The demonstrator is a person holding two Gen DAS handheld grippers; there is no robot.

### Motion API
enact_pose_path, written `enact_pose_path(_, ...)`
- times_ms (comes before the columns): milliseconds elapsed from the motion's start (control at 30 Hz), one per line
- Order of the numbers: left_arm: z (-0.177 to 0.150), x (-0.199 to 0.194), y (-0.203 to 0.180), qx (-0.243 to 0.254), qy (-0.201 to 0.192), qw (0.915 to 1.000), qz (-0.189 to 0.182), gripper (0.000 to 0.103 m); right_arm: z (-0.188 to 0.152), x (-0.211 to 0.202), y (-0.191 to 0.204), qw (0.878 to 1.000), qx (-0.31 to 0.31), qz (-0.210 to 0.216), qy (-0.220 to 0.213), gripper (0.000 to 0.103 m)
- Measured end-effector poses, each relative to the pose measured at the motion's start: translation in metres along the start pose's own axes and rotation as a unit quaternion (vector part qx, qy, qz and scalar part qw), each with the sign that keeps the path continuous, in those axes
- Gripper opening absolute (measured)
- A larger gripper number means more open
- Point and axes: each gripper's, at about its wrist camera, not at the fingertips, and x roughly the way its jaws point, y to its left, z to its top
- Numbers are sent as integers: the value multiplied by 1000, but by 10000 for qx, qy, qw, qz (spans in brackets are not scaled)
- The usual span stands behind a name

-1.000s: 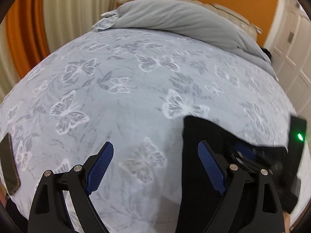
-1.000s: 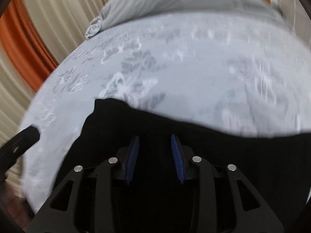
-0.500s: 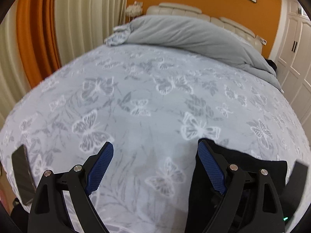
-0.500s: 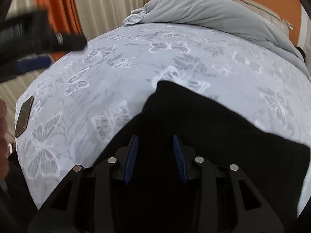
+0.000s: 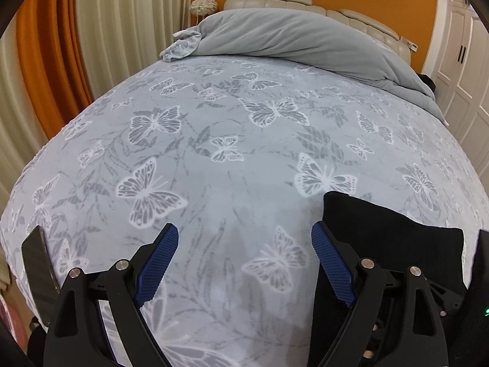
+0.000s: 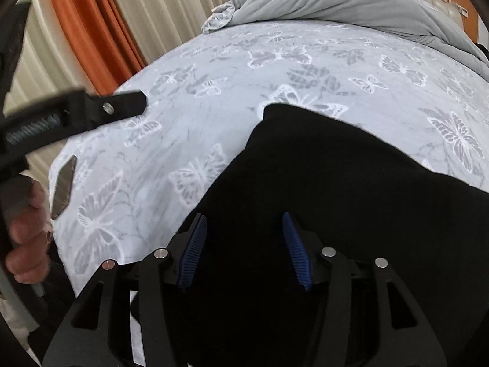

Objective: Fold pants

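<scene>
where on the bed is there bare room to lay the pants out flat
Free: the butterfly bedspread between the grey duvet at the head and the black pants, and leftward to the phone at the curtain-side edge. Crowded: the near right, under the pants.

Soft, even indoor light fills the room, bright enough that the butterfly bedspread (image 5: 232, 153) reads crisply in the left wrist view. No hard shadows fall on it; only a faint dim patch lies near its front edge. Both views bulge like a fishbowl, with black corners and the curtains (image 5: 101, 46) beside the bedspread bending. The right wrist view is softer, its butterflies slightly smeared, and the black pants (image 6: 351, 198) on the bedspread show no fold detail.
</scene>
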Motion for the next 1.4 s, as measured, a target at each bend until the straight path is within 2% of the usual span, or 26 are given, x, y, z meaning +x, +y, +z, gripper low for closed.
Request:
enact_pose_path(100, -2, 0, -8, 77, -24, 10000, 3, 86, 10, -40, -25, 9981, 461, -136, -384, 50)
enact_pose_path(200, -4, 5, -22, 239, 2, 9997, 44, 86, 12, -76, -61, 9889, 864, -966, -721, 57)
enact_pose_path(300, -8, 14, -42, 411, 129, 9991, -28, 86, 7, -93, -92, 9738, 1069, -1838, -807, 61)
enact_pose_path(333, -10, 15, -48, 453, 156, 9988, -57, 86, 4, -92, -100, 9699, 1117, -2020, -779, 65)
enact_pose_path(367, -12, 17, -58, 539, 195, 9983, -94, 86, 3, -84, -113, 9649, 1187, -2270, -575, 67)
enact_pose_path(433, -16, 24, -77, 719, 275, 9969, -163, 86, -3, -55, -137, 9567, 1363, -2569, 120, 69)
enact_pose_path(467, -17, 26, -84, 775, 313, 9963, -193, 86, -6, -48, -144, 9566, 1457, -2513, 218, 73)
enact_pose_path(500, -18, 30, -92, 830, 365, 9956, -234, 86, -6, -52, -150, 9567, 1632, -2407, 117, 77)
enact_pose_path(667, -26, 38, -111, 1052, 575, 9912, -555, 86, -10, -92, -151, 9677, 1633, -1912, -194, 80)
enact_pose_path(767, -32, 38, -107, 992, 763, 9891, -773, 86, -27, -102, -161, 9701, 1857, -1562, 30, 80)
enact_pose_path(867, -37, 40, -101, 757, 1144, 9836, -1174, 86, -49, -98, -162, 9763, 1922, -922, 382, 80)
enact_pose_path(933, -42, 40, -99, 676, 1262, 9813, -1286, 86, -60, -98, -151, 9812, 1683, -800, 511, 81)
enact_pose_path(1033, -50, 32, -101, 771, 1223, 9822, -1203, 86, -73, -92, -136, 9846, 1462, -827, 490, 81)
enact_pose_path(1067, -52, 30, -102, 812, 1204, 9823, -1180, 86, -77, -89, -131, 9847, 1422, -920, 398, 78)
enact_pose_path(1100, -54, 28, -103, 853, 1195, 9823, -1167, 86, -78, -90, -127, 9855, 1382, -929, 308, 60)
enact_pose_path(1133, -58, 25, -106, 916, 1184, 9821, -1142, 86, -77, -96, -123, 9866, 1357, -894, 154, 29)
enact_pose_path(1167, -59, 23, -107, 948, 1152, 9826, -1103, 86, -76, -104, -122, 9867, 1398, -834, 55, 17)
enact_pose_path(1233, -63, 15, -108, 1005, 1076, 9833, -1069, 86, -73, -137, -115, 9872, 1464, -495, -393, 15)
enact_pose_path(1300, -66, 5, -106, 957, 1021, 9828, -1205, 86, -77, -159, -106, 9886, 1303, -459, -605, 15)
enact_pose_path(1367, -72, -3, -102, 868, 997, 9817, -1368, 87, -94, -155, -118, 9851, 1509, -623, -537, 17)
enact_pose_path(1400, -76, -5, -101, 882, 994, 9810, -1416, 87, -101, -142, -128, 9830, 1627, -811, -265, 23)
